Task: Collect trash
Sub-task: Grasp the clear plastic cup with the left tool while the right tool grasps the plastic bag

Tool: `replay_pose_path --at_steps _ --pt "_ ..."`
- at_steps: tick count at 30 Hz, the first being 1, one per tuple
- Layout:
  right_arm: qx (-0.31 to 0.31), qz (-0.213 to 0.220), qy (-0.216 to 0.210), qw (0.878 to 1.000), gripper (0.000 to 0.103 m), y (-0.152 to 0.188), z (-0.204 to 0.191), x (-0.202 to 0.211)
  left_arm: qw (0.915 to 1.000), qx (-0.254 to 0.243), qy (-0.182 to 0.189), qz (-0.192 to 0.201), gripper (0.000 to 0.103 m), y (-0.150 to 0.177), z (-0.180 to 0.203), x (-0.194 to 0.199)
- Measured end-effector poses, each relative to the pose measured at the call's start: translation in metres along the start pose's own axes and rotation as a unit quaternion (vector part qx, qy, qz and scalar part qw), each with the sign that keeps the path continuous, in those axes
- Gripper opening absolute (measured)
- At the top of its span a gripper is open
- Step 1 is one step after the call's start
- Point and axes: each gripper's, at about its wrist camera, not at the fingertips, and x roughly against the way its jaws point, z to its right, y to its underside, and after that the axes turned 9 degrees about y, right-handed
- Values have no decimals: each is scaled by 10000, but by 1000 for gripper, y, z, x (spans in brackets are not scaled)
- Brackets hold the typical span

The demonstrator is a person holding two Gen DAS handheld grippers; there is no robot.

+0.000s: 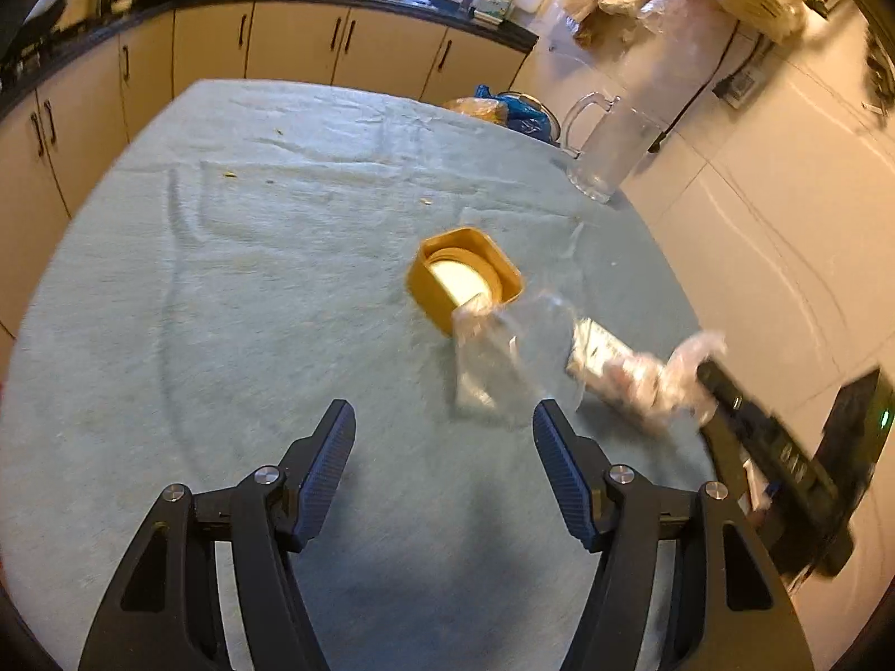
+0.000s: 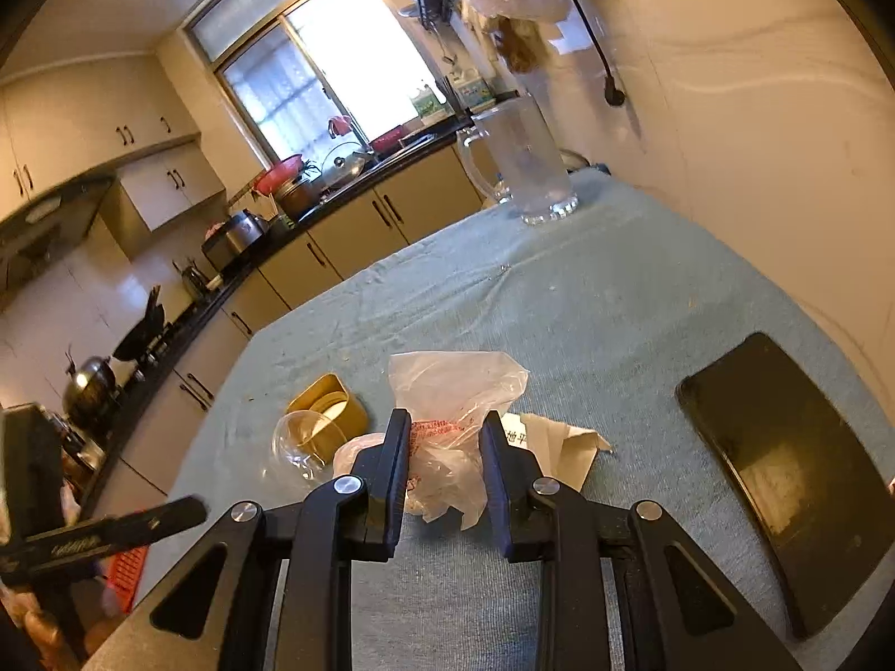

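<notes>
A crumpled clear plastic bag point(image 2: 447, 442) with red print lies on the teal tablecloth, squeezed between the pads of my right gripper point(image 2: 446, 430), which is shut on it. The left wrist view shows the same bag point(image 1: 649, 386) at the tip of the right gripper point(image 1: 707, 386). A torn white paper point(image 2: 559, 442) lies just right of the bag. A clear plastic cup point(image 1: 514, 358) rests on its side against a yellow square tin point(image 1: 464, 274). My left gripper point(image 1: 443, 414) hovers open above the cloth, just short of the cup, with nothing between its fingers.
A glass mug point(image 1: 604, 151) stands near the table's far right edge by the wall. Blue bags point(image 1: 520, 112) lie behind it. A black tablet point(image 2: 783, 475) lies flat at the right. Kitchen cabinets point(image 1: 291, 45) run beyond the table point(image 1: 196, 307).
</notes>
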Motion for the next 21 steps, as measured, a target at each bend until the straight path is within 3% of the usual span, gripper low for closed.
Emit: replay_pose_path --at_steps 2,6,10,12,15,21 --pt "-120 -64 -49 9999 27 1 4 -1 10000 50 46 6 65 -6 4 -2" --pt "-320 -59 -70 9994 27 -1 11 -1 9992 -364 13 144 64 -18 38 -2" --pt "-482 -13 26 9988 27 -5 19 -2 9972 -749 -30 -19 45 -27 68 -16" --pt "-596 -8 62 9982 27 -6 23 -2 9952 -941 -223 -128 35 -30 80 -28" --pt "-706 34 161 9974 27 -7 29 0 9926 -1091 -442 -313 30 -31 87 -45" --pt "-747 32 117 9971 27 -7 29 1 9853 -1269 -1034 -481 30 -29 88 -71"
